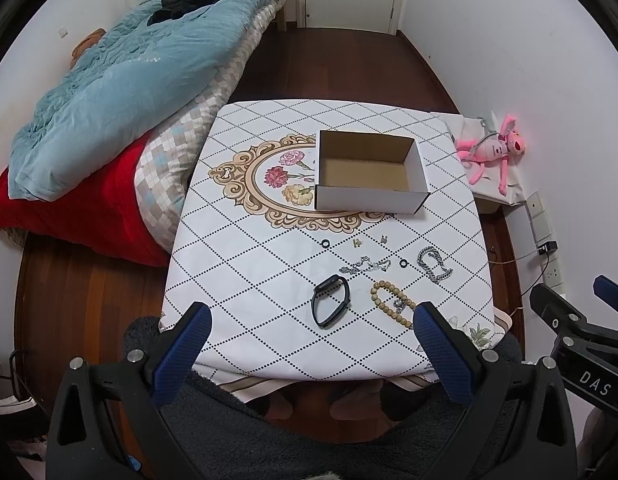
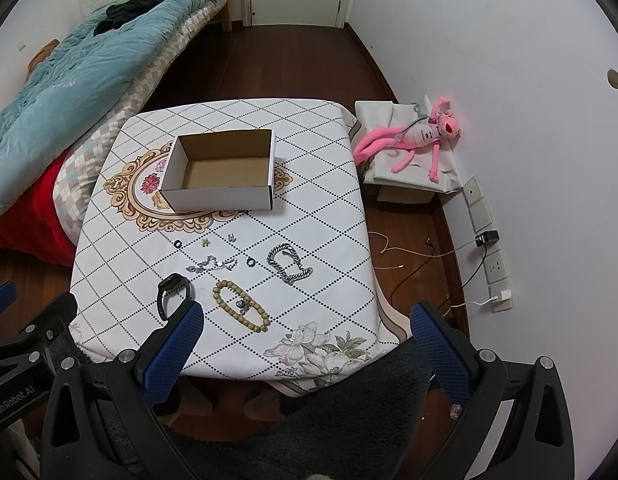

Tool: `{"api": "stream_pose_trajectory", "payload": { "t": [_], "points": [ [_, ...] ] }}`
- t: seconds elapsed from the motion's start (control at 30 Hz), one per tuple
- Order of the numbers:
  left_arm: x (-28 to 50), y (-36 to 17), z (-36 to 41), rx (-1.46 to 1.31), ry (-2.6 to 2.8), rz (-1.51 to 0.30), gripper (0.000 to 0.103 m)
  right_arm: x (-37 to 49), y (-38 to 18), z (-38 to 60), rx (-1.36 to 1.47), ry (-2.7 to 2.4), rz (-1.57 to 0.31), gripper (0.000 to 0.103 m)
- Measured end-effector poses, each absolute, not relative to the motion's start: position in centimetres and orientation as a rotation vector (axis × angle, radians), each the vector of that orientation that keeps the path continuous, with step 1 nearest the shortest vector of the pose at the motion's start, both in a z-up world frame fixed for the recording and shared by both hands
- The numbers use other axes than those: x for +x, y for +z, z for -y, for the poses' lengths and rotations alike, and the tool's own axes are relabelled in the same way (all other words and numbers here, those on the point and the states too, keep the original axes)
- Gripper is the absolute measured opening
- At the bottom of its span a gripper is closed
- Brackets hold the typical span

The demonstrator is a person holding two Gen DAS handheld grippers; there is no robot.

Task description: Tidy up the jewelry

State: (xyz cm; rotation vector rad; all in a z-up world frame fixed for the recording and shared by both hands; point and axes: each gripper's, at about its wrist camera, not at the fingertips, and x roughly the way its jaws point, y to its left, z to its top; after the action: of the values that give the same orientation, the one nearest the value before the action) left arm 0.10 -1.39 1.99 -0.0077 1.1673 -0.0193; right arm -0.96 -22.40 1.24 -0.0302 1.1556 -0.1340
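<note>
An empty white cardboard box (image 1: 369, 172) (image 2: 221, 172) stands open on the table (image 1: 245, 272) (image 2: 333, 216). In front of it lie a black watch band (image 1: 330, 305) (image 2: 172, 289), a wooden bead bracelet (image 1: 391, 303) (image 2: 240, 306), a heavy silver chain (image 1: 433, 265) (image 2: 289, 265), a thin silver chain (image 1: 365, 266) (image 2: 213, 265), two small black rings (image 1: 325, 243) (image 1: 403, 264) and two small charms (image 1: 357, 243) (image 1: 385, 238). My left gripper (image 1: 311, 320) is open and empty above the table's near edge. My right gripper (image 2: 307, 322) is open and empty, also above the near edge.
A bed with a blue quilt (image 1: 121, 80) and a red blanket (image 1: 89, 216) adjoins the table's left side. A pink plush toy (image 2: 421, 136) lies on a covered box at the right by the wall. Cables (image 2: 421, 256) run across the wooden floor to wall sockets.
</note>
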Motion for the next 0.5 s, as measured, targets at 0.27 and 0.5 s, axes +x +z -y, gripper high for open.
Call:
{"api": "stream_pose_trajectory", "payload": {
  "t": [0.27, 0.5],
  "points": [
    [-0.02, 1.94, 1.24, -0.010, -0.023, -1.168, 0.103, -1.13, 1.00, 22.20, -0.030, -0.135, -1.156, 0.103],
    [-0.10, 2.04, 1.18, -0.012, -0.025, -1.164, 0.103, -1.13, 1.09, 22.22, -0.031, -0.135, -1.155, 0.103]
  ]
}}
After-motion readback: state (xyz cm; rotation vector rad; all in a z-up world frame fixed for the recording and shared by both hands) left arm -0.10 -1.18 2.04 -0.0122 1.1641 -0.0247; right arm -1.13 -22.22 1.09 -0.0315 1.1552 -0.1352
